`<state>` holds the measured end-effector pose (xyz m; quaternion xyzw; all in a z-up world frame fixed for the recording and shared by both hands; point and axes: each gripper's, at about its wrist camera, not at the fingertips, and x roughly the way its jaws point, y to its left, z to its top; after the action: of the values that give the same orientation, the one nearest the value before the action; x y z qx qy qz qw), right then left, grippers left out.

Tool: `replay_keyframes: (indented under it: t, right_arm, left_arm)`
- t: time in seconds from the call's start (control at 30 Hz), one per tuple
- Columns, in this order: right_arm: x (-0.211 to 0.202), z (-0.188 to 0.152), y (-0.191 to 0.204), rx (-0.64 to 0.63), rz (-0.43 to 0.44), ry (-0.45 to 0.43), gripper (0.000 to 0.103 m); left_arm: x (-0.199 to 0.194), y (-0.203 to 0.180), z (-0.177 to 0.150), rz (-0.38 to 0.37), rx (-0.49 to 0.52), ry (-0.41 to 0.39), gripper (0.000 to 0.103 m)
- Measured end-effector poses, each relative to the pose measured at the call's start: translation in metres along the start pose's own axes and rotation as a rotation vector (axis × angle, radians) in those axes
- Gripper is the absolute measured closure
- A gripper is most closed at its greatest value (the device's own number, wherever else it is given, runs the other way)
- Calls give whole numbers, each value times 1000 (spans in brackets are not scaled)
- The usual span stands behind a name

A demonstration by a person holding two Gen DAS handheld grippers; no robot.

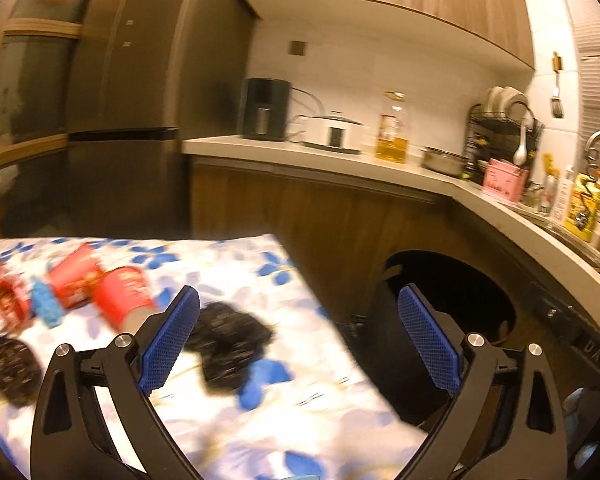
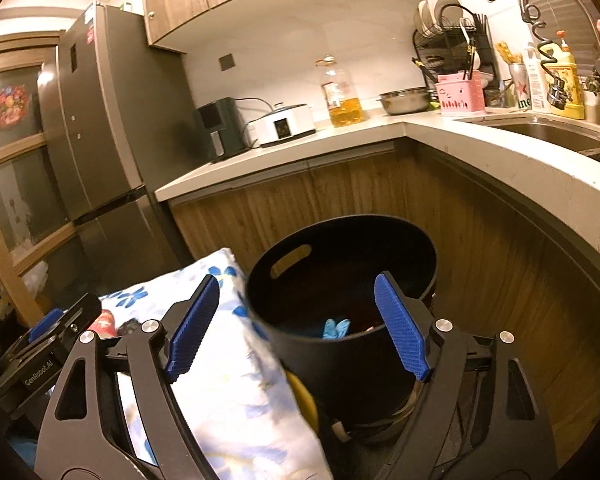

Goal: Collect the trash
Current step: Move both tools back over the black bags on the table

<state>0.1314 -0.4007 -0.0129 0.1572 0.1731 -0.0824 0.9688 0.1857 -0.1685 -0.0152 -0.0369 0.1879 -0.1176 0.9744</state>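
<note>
A table with a blue-flowered cloth (image 1: 228,280) holds trash: a red paper cup (image 1: 122,294) on its side, red wrappers (image 1: 72,278), a blue scrap (image 1: 46,306) and two crumpled black lumps (image 1: 230,342) (image 1: 10,364). My left gripper (image 1: 300,340) is open and empty above the cloth's right edge, its left finger next to the nearer black lump. A black bin (image 2: 340,280) stands on the floor right of the table, with a blue glove (image 2: 335,328) inside. My right gripper (image 2: 298,328) is open and empty over the bin's near rim. The bin also shows in the left wrist view (image 1: 448,304).
A curved counter (image 2: 480,148) wraps behind and right of the bin, with an oil bottle (image 2: 342,96), a cooker (image 2: 282,124), a dish rack (image 2: 452,32) and a sink (image 2: 548,132). A tall fridge (image 2: 100,120) stands at the left. The left gripper's body (image 2: 40,344) shows at lower left.
</note>
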Motion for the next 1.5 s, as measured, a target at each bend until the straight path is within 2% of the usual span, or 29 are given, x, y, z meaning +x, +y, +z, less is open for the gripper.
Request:
replay_keyframes:
  t: [0.33, 0.87, 1.17, 1.33, 1.5]
  right_arm:
    - [-22, -28, 56, -77, 50, -24, 24]
    - [-13, -70, 139, -164, 147, 15, 24]
    - [1, -83, 162, -192, 174, 36, 24]
    - [11, -85, 170, -193, 168, 39, 24]
    - [23, -87, 176, -195, 157, 44, 24]
  left_arm:
    - [-46, 71, -21, 206, -38, -28, 8]
    - [-91, 172, -47, 462, -93, -39, 8]
    - [-84, 212, -56, 521, -152, -20, 8]
    - [-68, 224, -55, 534, -197, 20, 8]
    - [-49, 227, -60, 539, -199, 97, 8]
